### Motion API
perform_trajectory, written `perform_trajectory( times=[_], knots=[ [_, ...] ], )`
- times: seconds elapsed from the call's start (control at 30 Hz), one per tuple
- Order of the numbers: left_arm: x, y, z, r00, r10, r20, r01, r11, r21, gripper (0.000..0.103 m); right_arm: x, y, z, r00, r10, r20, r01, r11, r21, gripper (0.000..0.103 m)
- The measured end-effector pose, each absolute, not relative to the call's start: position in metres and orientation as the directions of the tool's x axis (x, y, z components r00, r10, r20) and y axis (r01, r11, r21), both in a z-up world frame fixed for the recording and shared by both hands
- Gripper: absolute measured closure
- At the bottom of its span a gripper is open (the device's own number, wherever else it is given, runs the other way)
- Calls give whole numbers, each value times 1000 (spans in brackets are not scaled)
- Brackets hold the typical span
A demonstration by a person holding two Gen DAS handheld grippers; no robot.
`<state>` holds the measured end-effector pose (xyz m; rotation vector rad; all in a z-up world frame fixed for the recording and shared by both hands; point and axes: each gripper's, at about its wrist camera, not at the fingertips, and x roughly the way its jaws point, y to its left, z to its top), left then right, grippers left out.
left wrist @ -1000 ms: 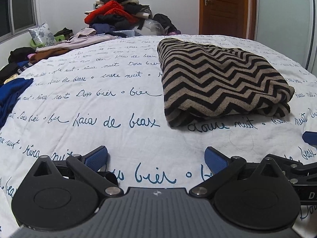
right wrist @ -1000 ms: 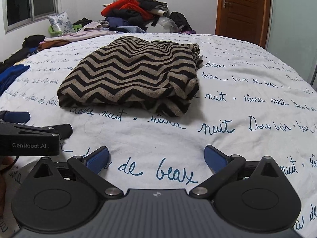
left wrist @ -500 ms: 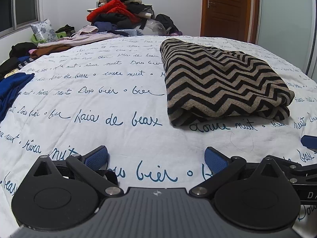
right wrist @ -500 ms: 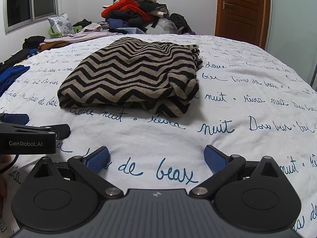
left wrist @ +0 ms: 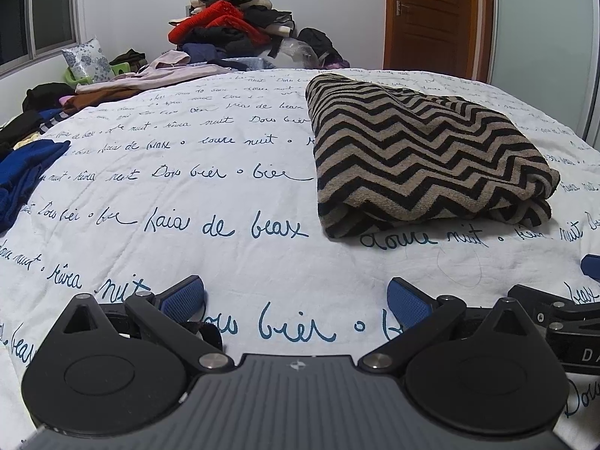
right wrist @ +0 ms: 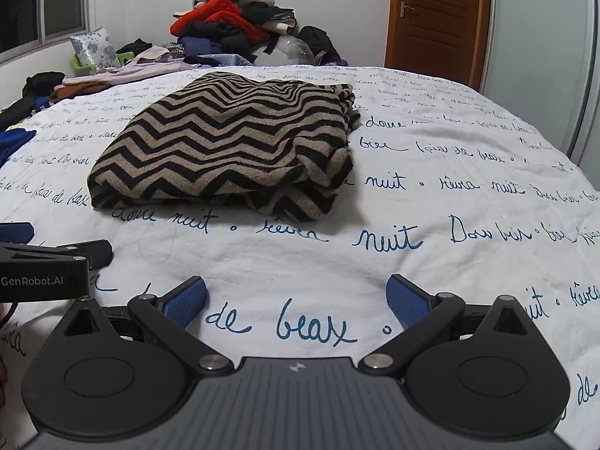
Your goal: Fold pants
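The pants [left wrist: 420,150] are tan with black zigzag stripes and lie folded in a thick rectangle on the white bed [left wrist: 187,195]; they also show in the right wrist view [right wrist: 232,142]. My left gripper [left wrist: 296,298] is open and empty, low over the bedspread, near and left of the pants. My right gripper [right wrist: 296,298] is open and empty, in front of the pants and a little right. Each gripper shows at the edge of the other's view: the right one [left wrist: 562,315] and the left one [right wrist: 45,262].
A heap of clothes [left wrist: 232,26] sits at the far end of the bed. More garments, a blue one [left wrist: 22,176] among them, lie along the left edge under a window. A wooden door [left wrist: 435,18] stands at the back right.
Both grippers have drifted slightly back and up from the pants; the view barely shifts. The pants have not moved and both grippers stay open.
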<state>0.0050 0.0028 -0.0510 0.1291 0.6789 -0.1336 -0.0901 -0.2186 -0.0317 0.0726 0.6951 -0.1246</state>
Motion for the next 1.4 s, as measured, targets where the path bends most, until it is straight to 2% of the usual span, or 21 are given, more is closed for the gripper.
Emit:
perform_trajectory(
  times=[0.53, 1.4],
  knots=[
    [7, 7, -53, 758, -103, -644, 163, 986, 34, 0, -91, -220, -32, 761, -84, -644, 137, 990, 33, 0],
    [7, 7, -53, 758, -102, -645, 162, 986, 35, 0, -92, -220, -31, 762, -81, -643, 136, 990, 36, 0]
  ],
)
